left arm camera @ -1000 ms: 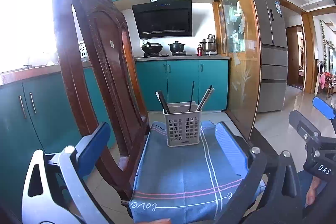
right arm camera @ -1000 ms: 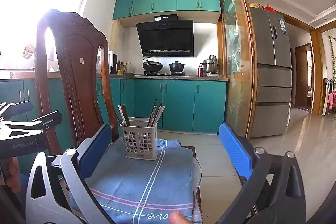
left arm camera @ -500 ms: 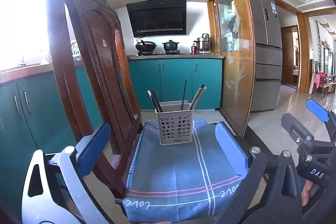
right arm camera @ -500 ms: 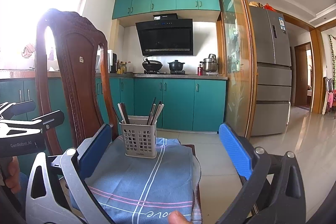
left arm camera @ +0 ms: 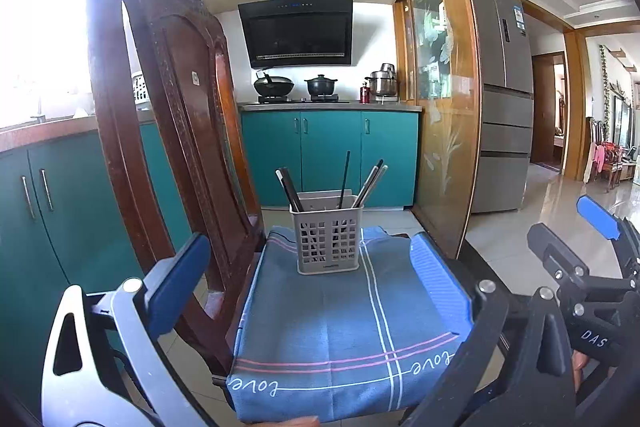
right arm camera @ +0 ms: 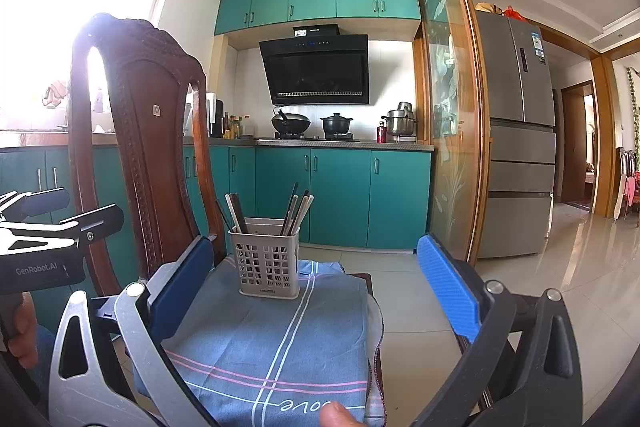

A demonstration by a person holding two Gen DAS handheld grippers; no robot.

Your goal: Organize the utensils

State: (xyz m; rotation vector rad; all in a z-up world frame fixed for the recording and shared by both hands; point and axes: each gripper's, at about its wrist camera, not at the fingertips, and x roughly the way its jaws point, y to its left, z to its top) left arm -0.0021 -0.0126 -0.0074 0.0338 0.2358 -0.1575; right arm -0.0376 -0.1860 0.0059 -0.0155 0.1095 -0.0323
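Chopsticks (left arm camera: 345, 182) upright in grey basket (left arm camera: 328, 245) on cloth (left arm camera: 344, 323)

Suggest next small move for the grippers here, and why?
Probably ease the right gripper forward toward the utensil basket. Both it and the left gripper are open and empty, short of the basket. The chopsticks already stand inside it, and nothing lies loose on the blue cloth.
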